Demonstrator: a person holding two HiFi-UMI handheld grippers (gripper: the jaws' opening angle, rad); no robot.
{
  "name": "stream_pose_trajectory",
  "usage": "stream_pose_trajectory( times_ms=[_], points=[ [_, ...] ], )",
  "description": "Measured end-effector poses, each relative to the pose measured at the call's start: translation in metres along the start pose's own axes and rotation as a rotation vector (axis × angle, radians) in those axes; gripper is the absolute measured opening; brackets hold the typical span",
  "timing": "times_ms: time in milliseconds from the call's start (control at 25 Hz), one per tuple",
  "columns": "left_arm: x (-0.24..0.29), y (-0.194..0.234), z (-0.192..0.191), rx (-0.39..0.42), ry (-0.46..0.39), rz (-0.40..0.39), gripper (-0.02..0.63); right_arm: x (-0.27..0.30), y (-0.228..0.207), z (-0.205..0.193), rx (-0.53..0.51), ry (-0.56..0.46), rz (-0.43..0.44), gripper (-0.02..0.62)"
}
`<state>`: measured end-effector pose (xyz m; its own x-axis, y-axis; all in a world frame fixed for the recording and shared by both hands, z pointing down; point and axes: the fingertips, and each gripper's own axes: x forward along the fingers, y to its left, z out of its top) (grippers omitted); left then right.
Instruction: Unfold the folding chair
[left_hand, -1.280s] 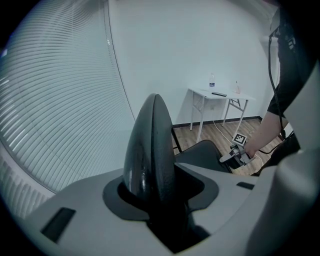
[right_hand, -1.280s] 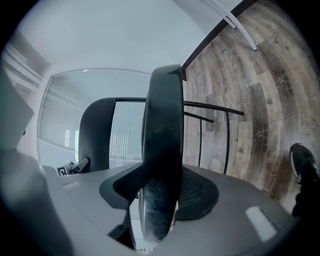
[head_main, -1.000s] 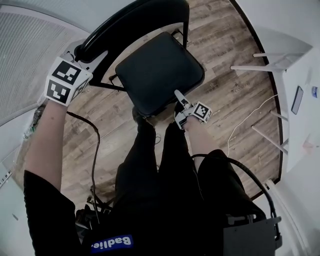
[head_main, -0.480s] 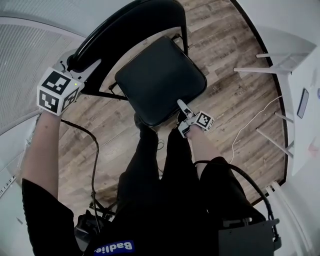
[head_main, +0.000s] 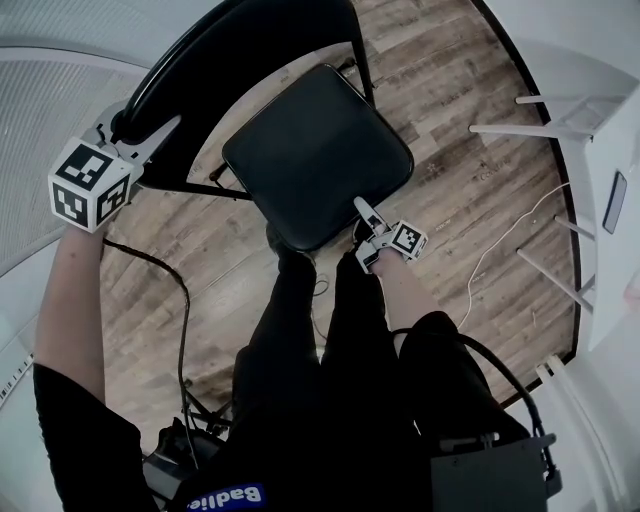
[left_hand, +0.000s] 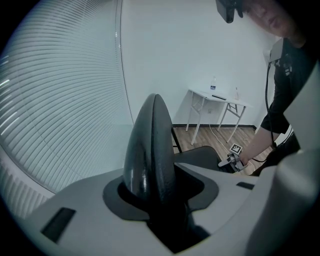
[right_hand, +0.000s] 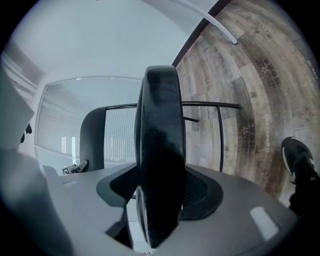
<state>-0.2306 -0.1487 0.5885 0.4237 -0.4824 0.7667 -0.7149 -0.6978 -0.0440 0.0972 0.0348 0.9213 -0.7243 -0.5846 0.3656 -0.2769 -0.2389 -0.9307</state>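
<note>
The black folding chair stands on the wood floor with its seat (head_main: 315, 150) nearly flat and its curved backrest (head_main: 230, 50) at the far left. My left gripper (head_main: 135, 130) is shut on the backrest's top edge (left_hand: 150, 150), which fills the space between its jaws. My right gripper (head_main: 362, 230) is at the seat's near edge (right_hand: 160, 150). Its jaws are opening with that edge between them, and a thin light slit shows beside the cushion. The backrest (right_hand: 92, 140) also shows in the right gripper view.
A white table (head_main: 590, 150) on thin legs stands at the right, with a white cable (head_main: 500, 250) on the floor. A black cable (head_main: 185, 300) trails at the left. Blinds (head_main: 40, 100) cover the left wall. The person's legs and shoe (right_hand: 297, 160) stand just before the seat.
The seat has swung lower and flatter, and my right gripper went down with its edge. My left gripper and the backrest have shifted left and a little down.
</note>
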Motion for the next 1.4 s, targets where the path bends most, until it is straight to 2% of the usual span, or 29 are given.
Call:
stream_pose_trajectory(
  times_ms=[400,720,1120,1280,1400],
  points=[
    [0.014,0.008,-0.008,-0.031,-0.005,-0.039,0.16,0.003,-0.01,0.007,-0.061,-0.02,0.109,0.218],
    [0.028,0.008,-0.015,-0.046,-0.006,-0.059,0.16,0.001,-0.04,0.006,-0.024,-0.022,0.081,0.233],
    [0.043,0.004,-0.026,-0.067,-0.012,-0.078,0.16,-0.002,-0.064,0.007,-0.007,-0.019,0.097,0.245],
    [0.044,0.006,-0.03,-0.069,0.0,-0.091,0.16,-0.002,-0.076,0.001,0.042,-0.026,0.071,0.249],
    [0.047,0.004,-0.039,-0.084,0.029,-0.104,0.16,-0.002,-0.078,0.003,0.005,-0.019,0.088,0.249]
  ],
)
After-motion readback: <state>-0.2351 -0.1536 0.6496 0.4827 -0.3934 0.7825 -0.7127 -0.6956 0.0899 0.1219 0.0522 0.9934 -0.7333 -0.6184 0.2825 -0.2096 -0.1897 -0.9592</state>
